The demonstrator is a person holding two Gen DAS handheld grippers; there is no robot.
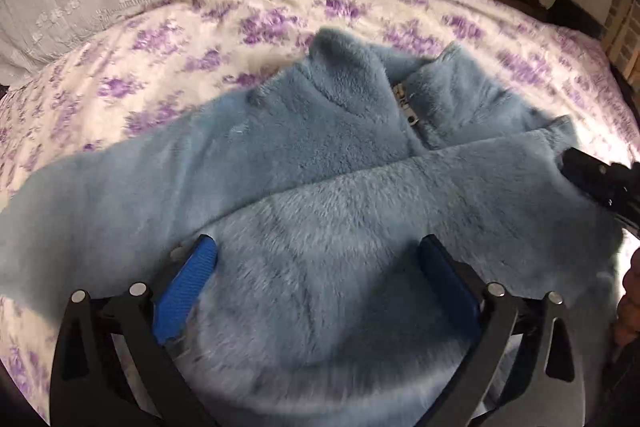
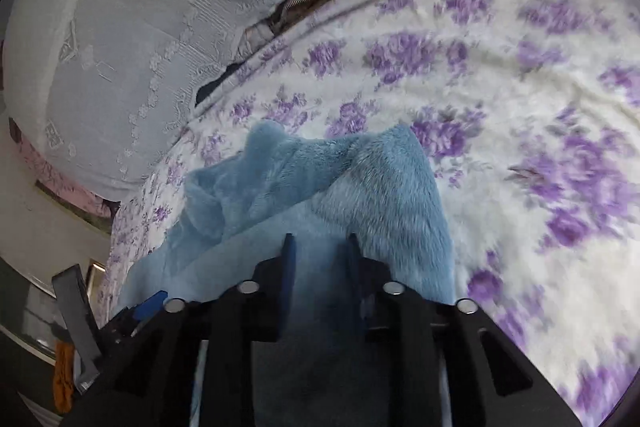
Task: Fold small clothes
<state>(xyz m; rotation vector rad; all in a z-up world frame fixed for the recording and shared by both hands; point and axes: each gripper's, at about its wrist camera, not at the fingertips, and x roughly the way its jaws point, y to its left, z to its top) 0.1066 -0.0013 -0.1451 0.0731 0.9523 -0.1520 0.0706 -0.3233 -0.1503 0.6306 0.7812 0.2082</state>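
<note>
My left gripper [image 1: 318, 251] has its jaws spread wide apart, holding nothing, hovering just over the near part of the blue fleece jacket [image 1: 320, 155]. My right gripper [image 2: 320, 247] has its jaws drawn close together on a fold of that same jacket, at its right end; fabric fills the narrow gap between them, so I judge it clamped.

There is one jacket, fluffy and pale blue, lying on the bed [image 1: 168, 39] toward its near edge. Its long axis runs left to right across my left view, one sleeve [image 1: 80, 195] stretched toward the bed's left edge. The collar and one metal zipper [image 1: 404, 103] point toward the far edge. A flap is already laid across the front, below the zipper.

The unfolded sleeve lies left of my open left jaws, so I judge the left gripper is nearer for the next fold.

One white lace pillow [image 2: 120, 47] rests at the bed's far left corner.
</note>
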